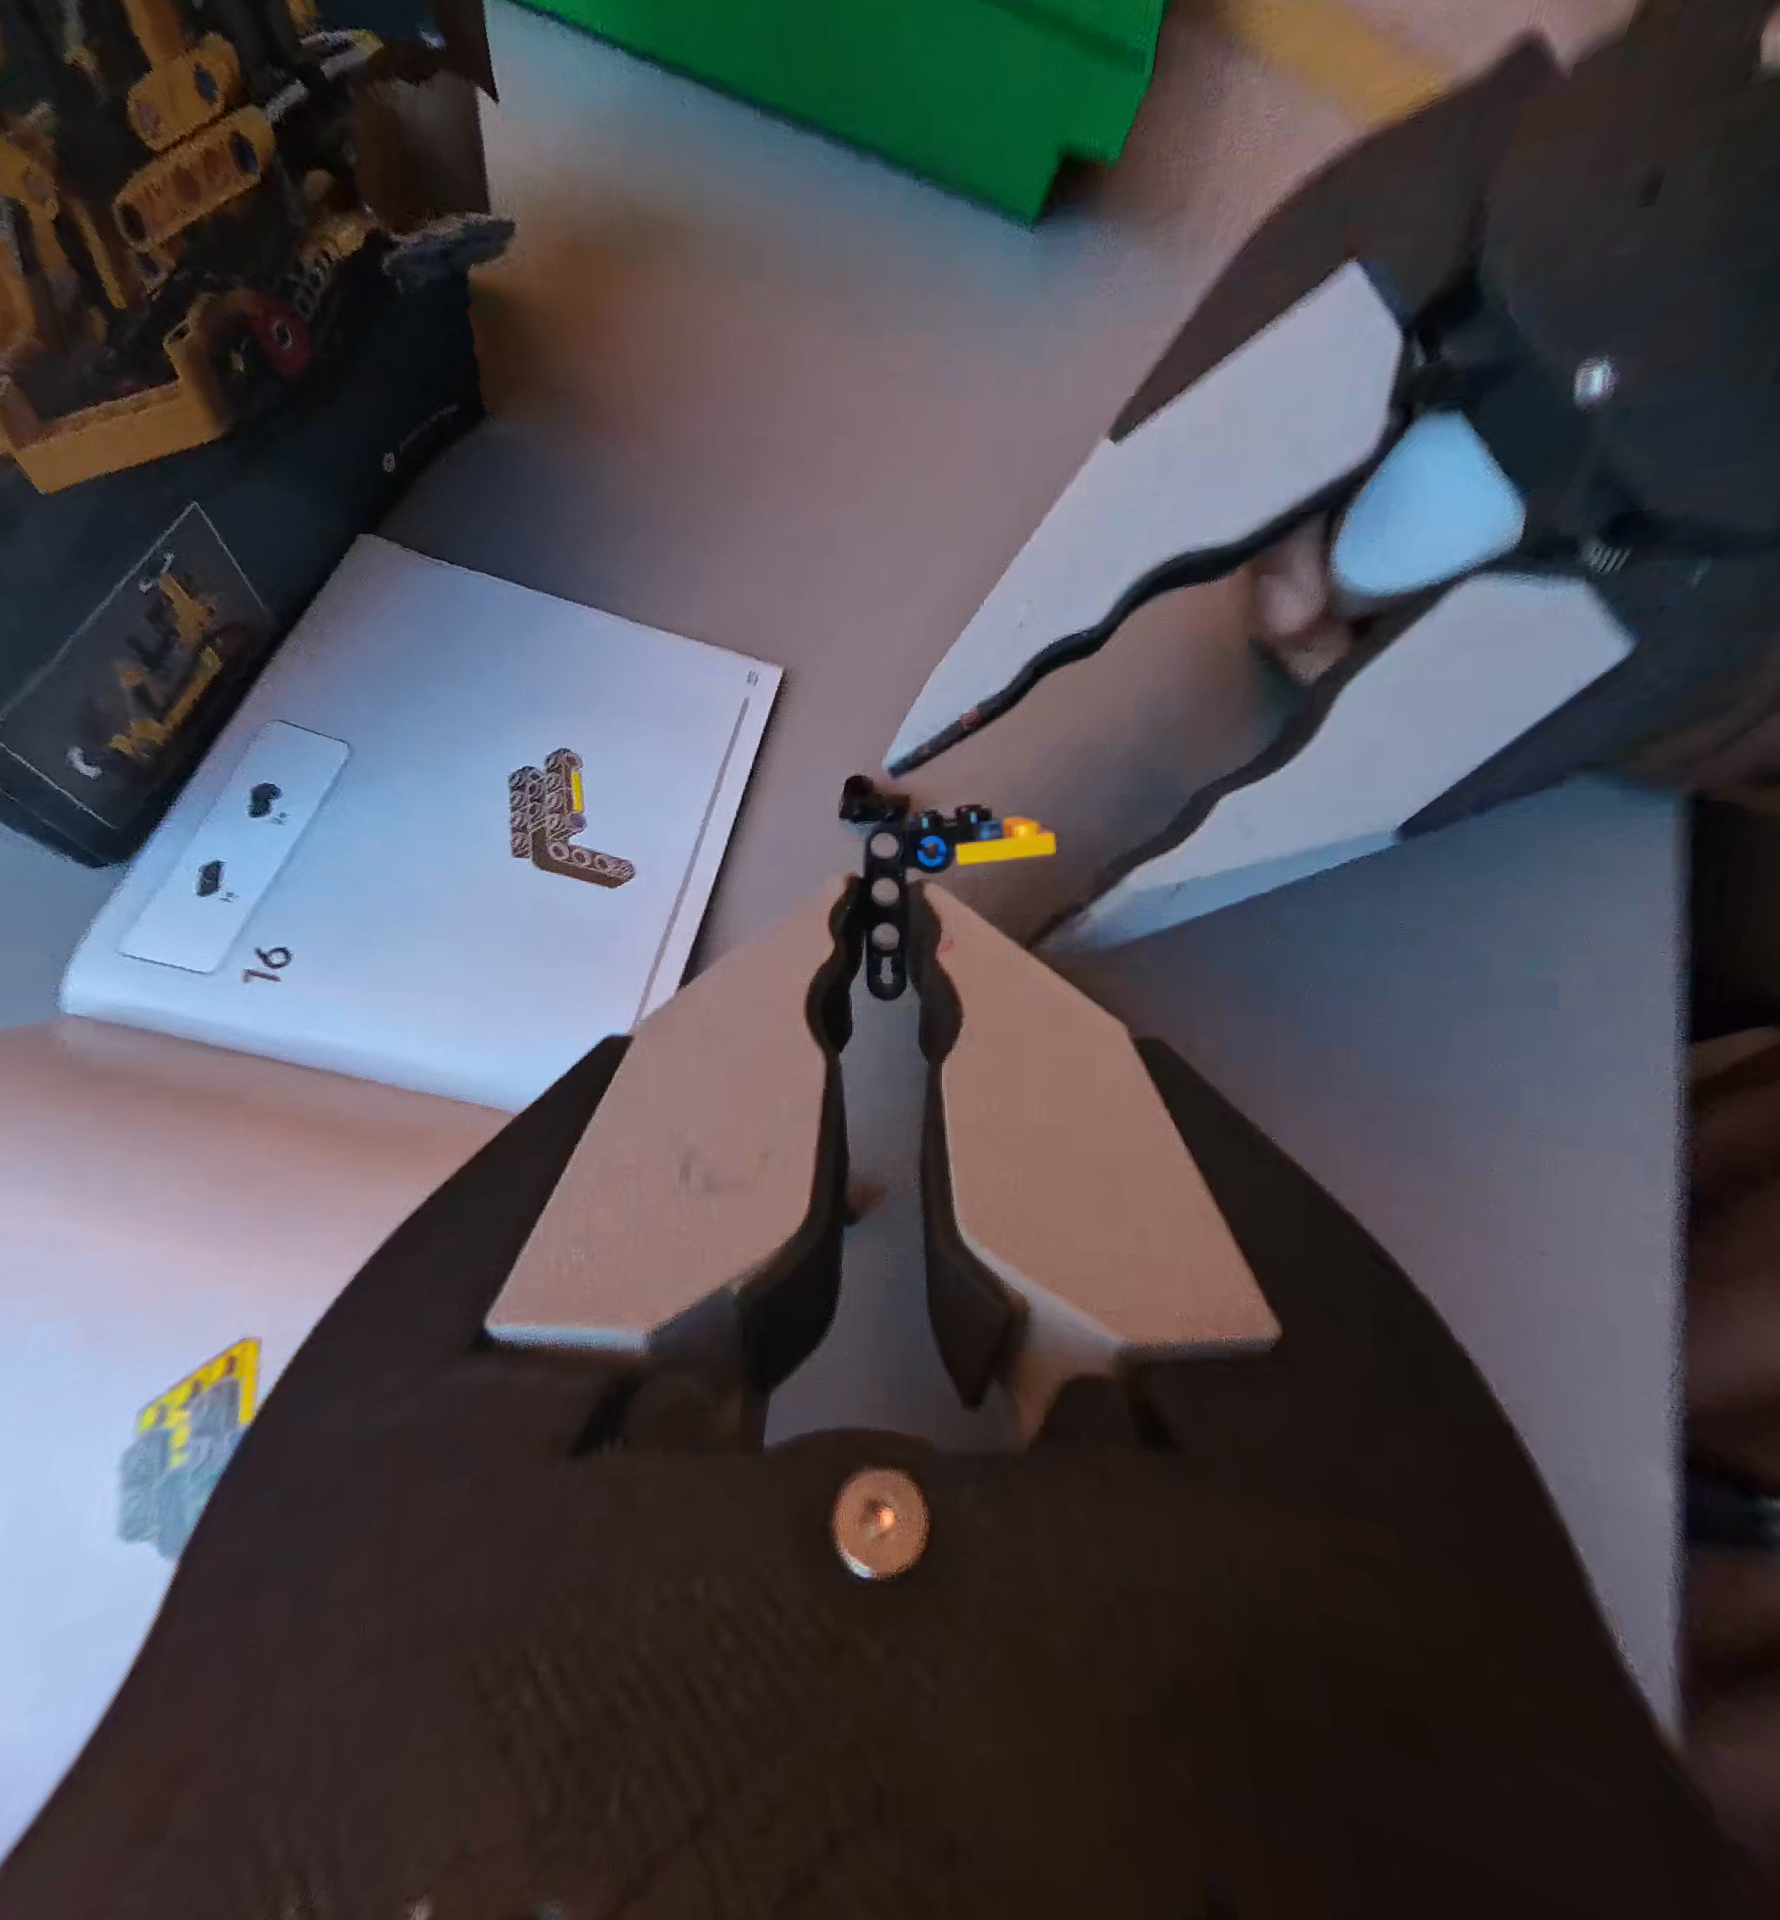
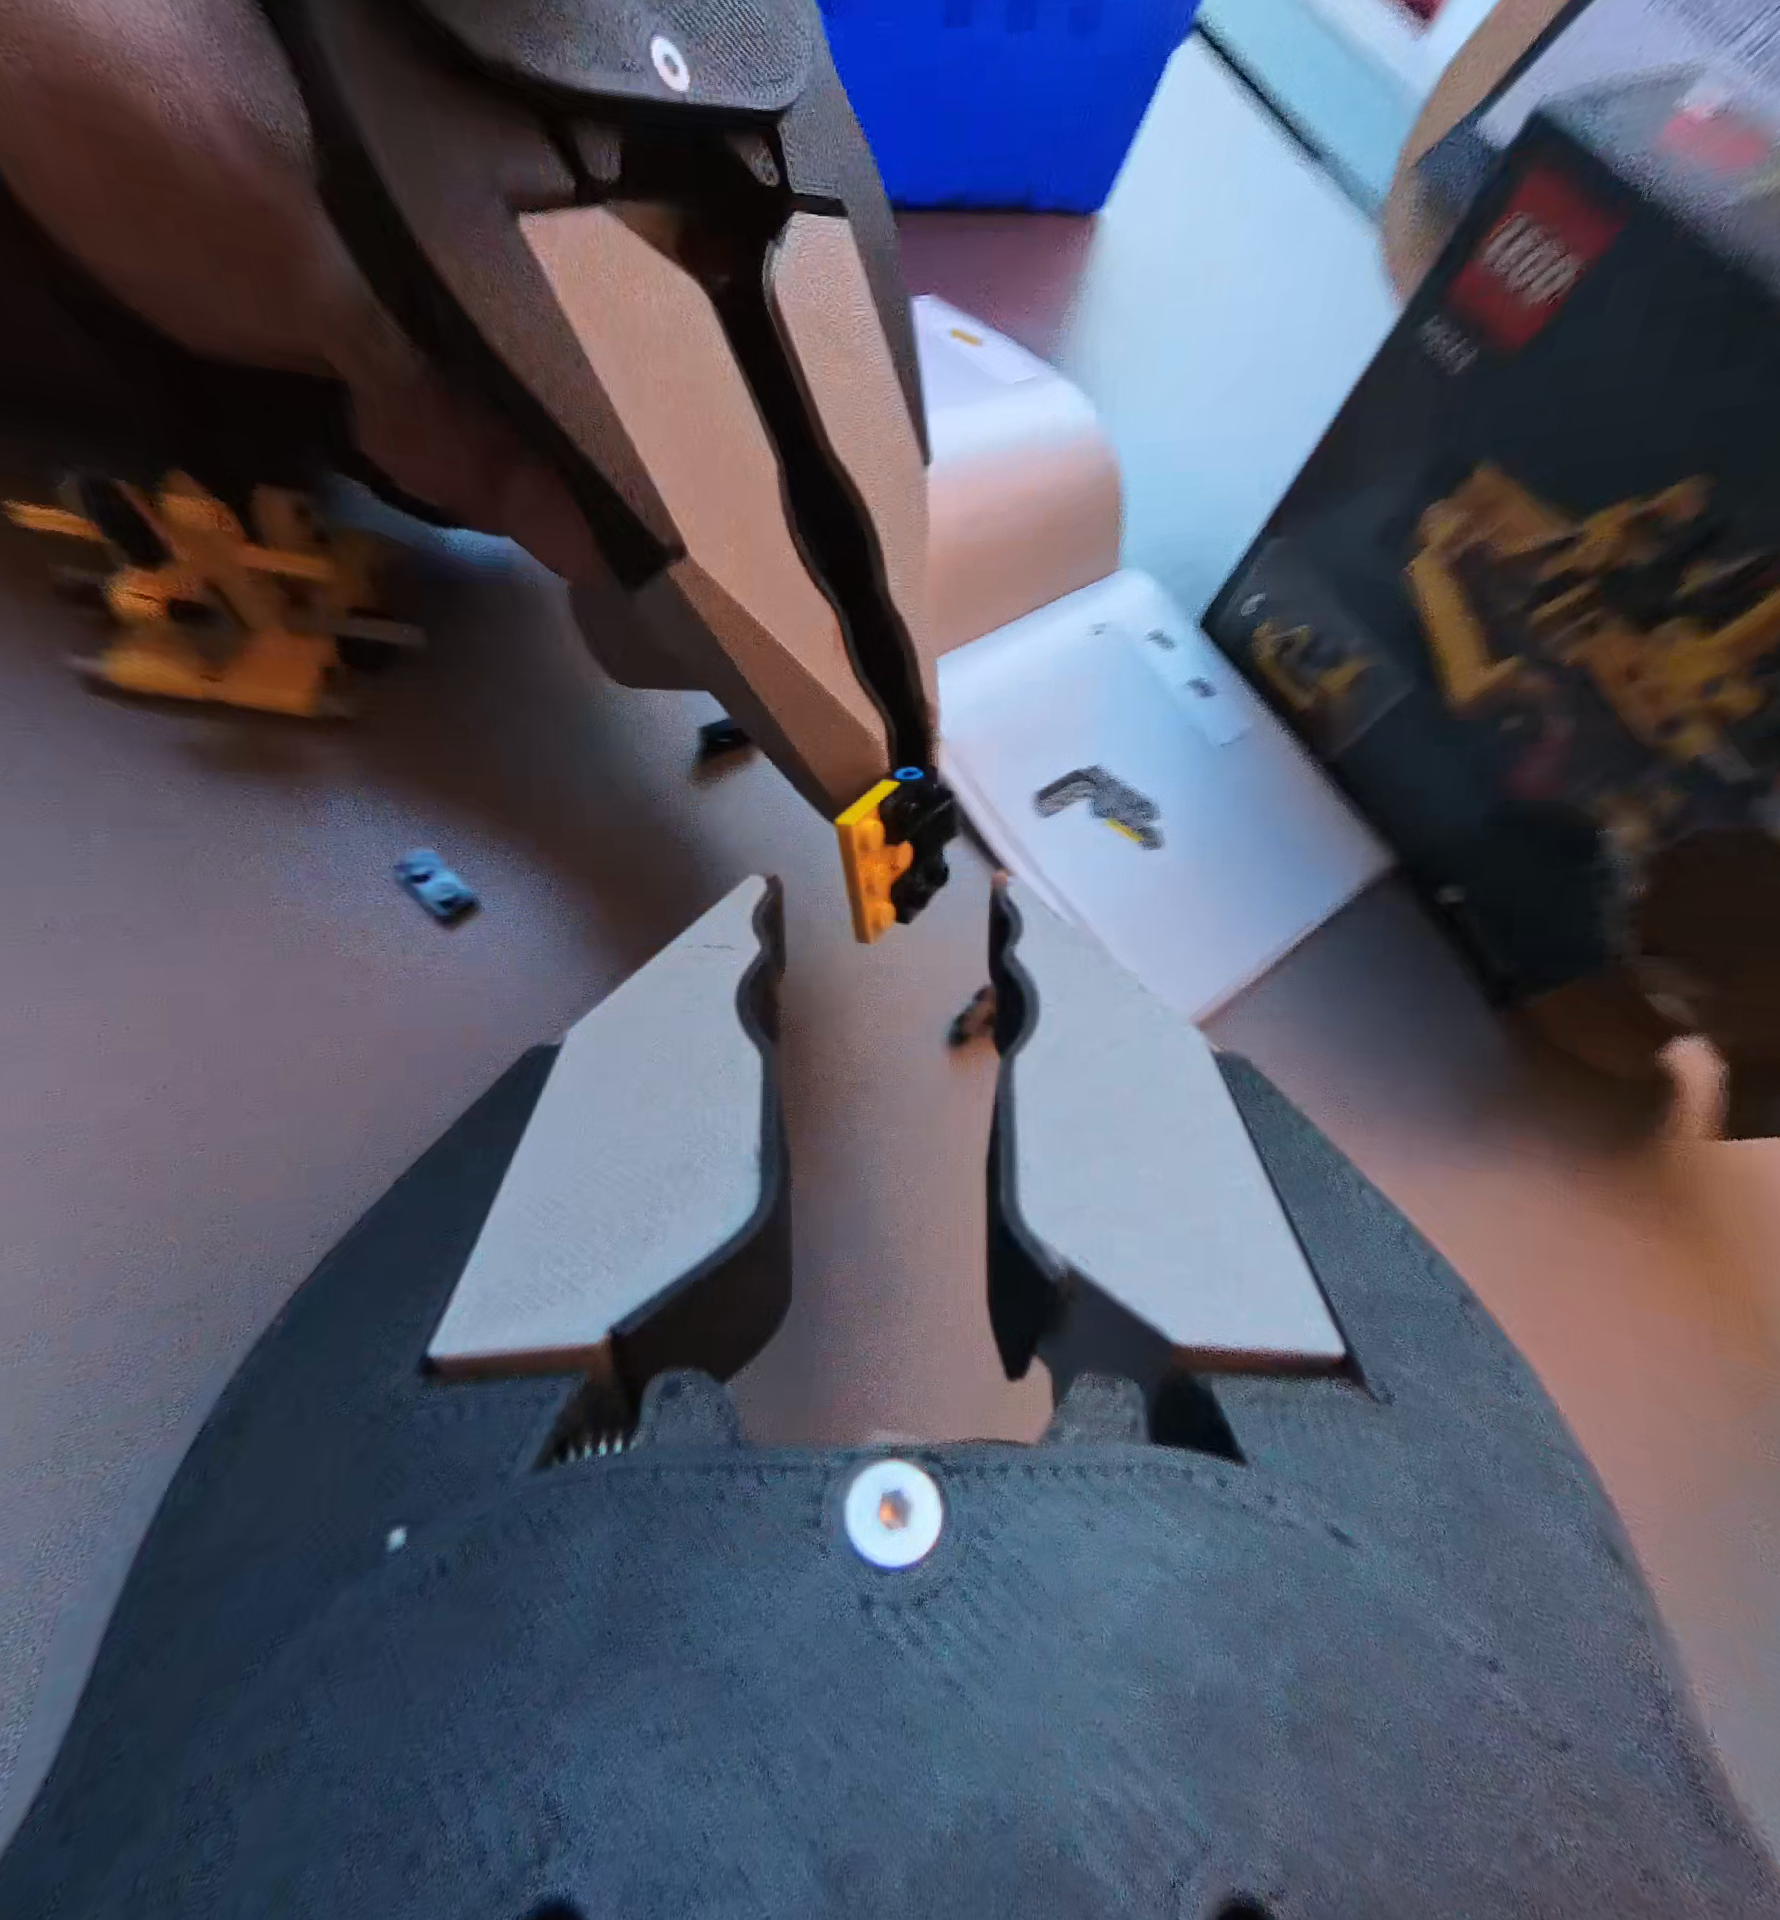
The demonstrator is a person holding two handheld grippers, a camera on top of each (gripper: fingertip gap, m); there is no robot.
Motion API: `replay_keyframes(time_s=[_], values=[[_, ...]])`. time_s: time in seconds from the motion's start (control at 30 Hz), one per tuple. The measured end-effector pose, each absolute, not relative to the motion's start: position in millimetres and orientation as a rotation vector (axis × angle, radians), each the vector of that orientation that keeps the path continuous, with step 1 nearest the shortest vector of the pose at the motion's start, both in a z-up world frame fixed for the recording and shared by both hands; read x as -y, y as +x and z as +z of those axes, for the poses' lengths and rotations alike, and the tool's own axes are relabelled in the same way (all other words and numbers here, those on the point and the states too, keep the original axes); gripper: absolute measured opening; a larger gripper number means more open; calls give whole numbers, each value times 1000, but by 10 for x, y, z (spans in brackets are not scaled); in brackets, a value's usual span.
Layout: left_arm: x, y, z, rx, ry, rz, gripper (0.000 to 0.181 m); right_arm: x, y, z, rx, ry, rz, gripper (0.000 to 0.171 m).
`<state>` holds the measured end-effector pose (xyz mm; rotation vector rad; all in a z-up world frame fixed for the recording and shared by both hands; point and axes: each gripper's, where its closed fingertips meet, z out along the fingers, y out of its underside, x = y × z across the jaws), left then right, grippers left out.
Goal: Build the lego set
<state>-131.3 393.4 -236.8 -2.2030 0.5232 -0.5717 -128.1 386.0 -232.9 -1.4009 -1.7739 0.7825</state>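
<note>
My left gripper [image 1: 888,894] is shut on a black beam with holes [image 1: 884,930], held up above the table. The beam carries a small sub-assembly with a blue pin [image 1: 930,852] and a yellow plate [image 1: 1005,844]. My right gripper [image 2: 886,899] is open and empty, its fingers on either side of the yellow plate [image 2: 870,868] without touching it. In the left wrist view the right gripper [image 1: 969,852] comes in from the upper right. In the right wrist view the left gripper [image 2: 912,774] comes down from the top.
An open instruction booklet [image 1: 429,831] lies at left, beside the black set box [image 1: 138,416] and a green bin [image 1: 917,83]. A yellow partly built model [image 2: 211,603] stands at far left. Loose small pieces [image 2: 436,883] [image 2: 972,1013] lie on the table. A blue bin [image 2: 1000,94] is behind.
</note>
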Motion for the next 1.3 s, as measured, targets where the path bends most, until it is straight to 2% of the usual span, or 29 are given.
replay_keyframes(time_s=[0.03,0.2,0.27,0.6,0.8,0.87,0.93,1.1,1.17,1.3], values=[[-3931,-1300,-2339,-485,-2197,-634,4,-3905,-1287,-2295,1753,-1361,707,33],[-3977,-1243,-2259,-311,-2159,-819,4,-3964,-1284,-2148,1694,-1224,556,7],[-3996,-1227,-2252,-270,-2150,-828,5,-3997,-1281,-2141,1683,-1218,523,5],[-3959,-1217,-2210,-377,-2123,-733,6,-3966,-1286,-2104,1678,-1169,482,5],[-3925,-1214,-2149,-513,-2057,-620,17,-3935,-1273,-2088,1680,-1166,511,5],[-3913,-1200,-2128,-539,-2037,-614,17,-3931,-1274,-2078,1677,-1175,543,5],[-3915,-1237,-2142,-539,-2048,-600,9,-3913,-1286,-2081,1677,-1192,610,5],[-3927,-1278,-2144,-484,-2059,-667,8,-3917,-1306,-2107,1634,-1349,960,8],[-3971,-1384,-2169,-467,-2069,-603,5,-3973,-1294,-2133,1613,-1416,1026,26],[-4026,-1599,-2171,-487,-2063,-462,4,-3957,-1233,-2190,1669,-1424,1039,22]])
